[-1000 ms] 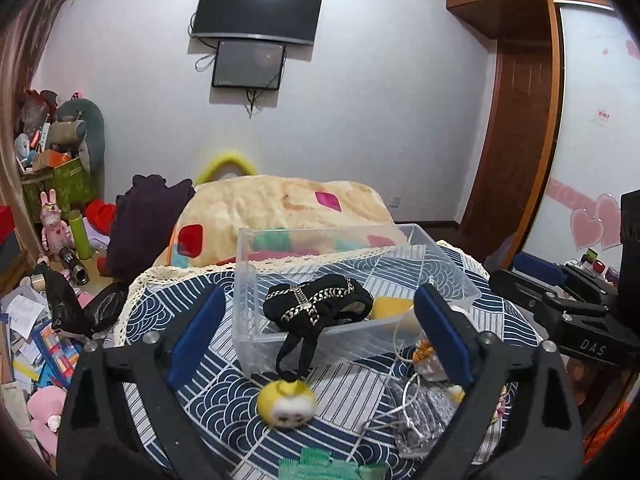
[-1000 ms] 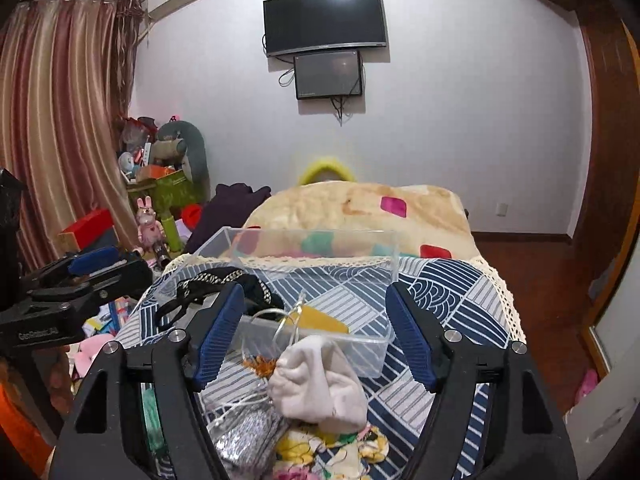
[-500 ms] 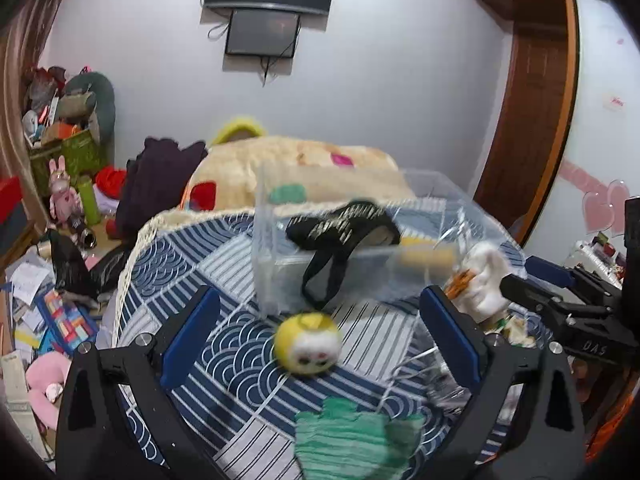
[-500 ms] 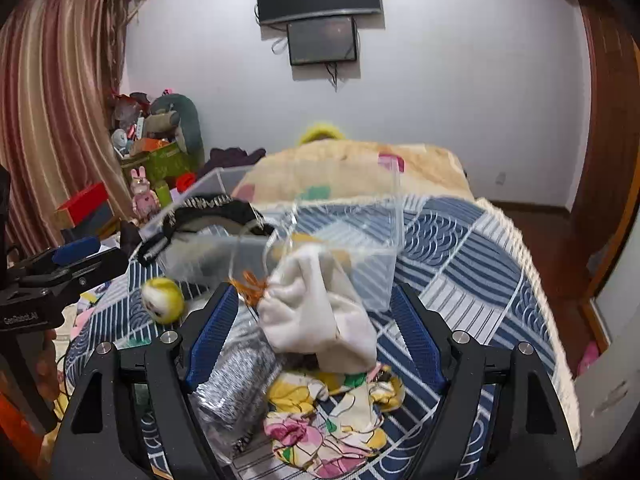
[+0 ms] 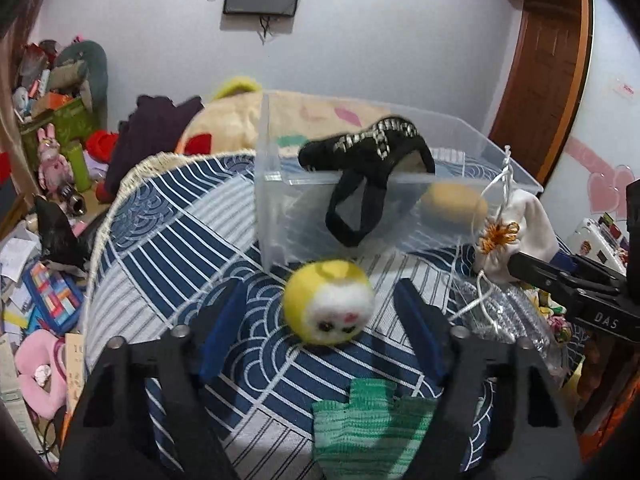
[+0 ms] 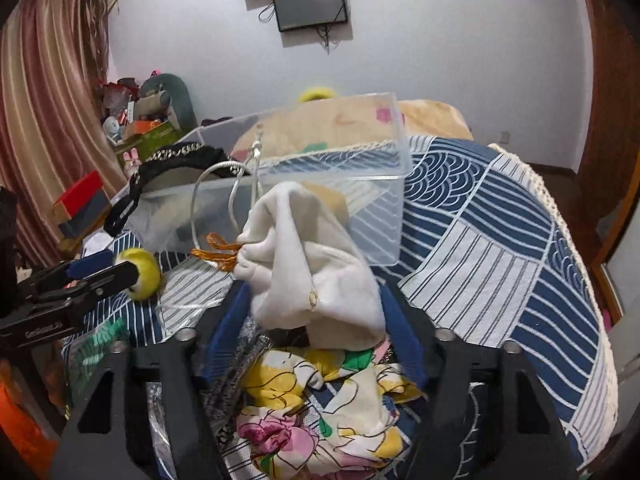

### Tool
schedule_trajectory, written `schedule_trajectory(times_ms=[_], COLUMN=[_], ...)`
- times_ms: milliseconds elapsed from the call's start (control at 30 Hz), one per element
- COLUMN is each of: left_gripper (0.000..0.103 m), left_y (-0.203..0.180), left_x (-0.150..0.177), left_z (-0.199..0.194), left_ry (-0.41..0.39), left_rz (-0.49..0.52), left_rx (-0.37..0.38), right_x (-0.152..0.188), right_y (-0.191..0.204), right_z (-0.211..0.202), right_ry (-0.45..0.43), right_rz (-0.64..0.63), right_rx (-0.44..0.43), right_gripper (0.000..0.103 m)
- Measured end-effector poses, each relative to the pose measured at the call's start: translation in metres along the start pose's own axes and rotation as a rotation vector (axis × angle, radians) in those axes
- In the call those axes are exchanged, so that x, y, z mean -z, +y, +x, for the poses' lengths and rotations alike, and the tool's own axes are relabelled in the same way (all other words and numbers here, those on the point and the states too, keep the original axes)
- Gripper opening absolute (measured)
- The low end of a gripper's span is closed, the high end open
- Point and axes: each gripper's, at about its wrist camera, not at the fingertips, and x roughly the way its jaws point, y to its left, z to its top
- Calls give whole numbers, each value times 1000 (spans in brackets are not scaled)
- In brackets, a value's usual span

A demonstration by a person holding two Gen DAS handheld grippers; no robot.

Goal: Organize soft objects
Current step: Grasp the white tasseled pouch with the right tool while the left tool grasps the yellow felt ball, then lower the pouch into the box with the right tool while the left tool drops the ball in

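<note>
A yellow plush ball (image 5: pixel 329 303) with a white face is lying on the cloth just before a clear bin (image 5: pixel 276 208). A black chain-trimmed bag (image 5: pixel 372 148) is hanging over the bin's near wall. A white pouch (image 6: pixel 316 268) is sitting beside it.

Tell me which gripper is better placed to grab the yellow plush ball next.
Left. The left gripper is open with the yellow plush ball lying between its fingers on the striped cloth, just outside the clear bin. The right gripper flanks the white pouch instead.
</note>
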Motion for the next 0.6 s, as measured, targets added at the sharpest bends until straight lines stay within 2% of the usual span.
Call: schedule_trajectory(times_ms=[100, 167, 267, 367, 600], left_gripper=[59, 47, 45, 45, 45], left_y=[0, -1, -1, -6, -13], left_x=[2, 5, 5, 7, 2], left_z=[5, 9, 12, 7, -13], left_ry=[19, 38, 37, 22, -16], left_rz=[1, 5, 8, 27, 52], left_rx=[18, 32, 24, 17, 31], right_x=[1, 2, 3, 3, 2], right_y=[3, 3, 3, 3, 4], right_z=[-1, -1, -3, -7, -26], right_ry=[-1, 3, -2, -16, -73], right_rz=[-19, -25, -30, -26, -47], right_rx=[19, 16, 22, 24, 31], right_gripper=[49, 39, 27, 20, 18])
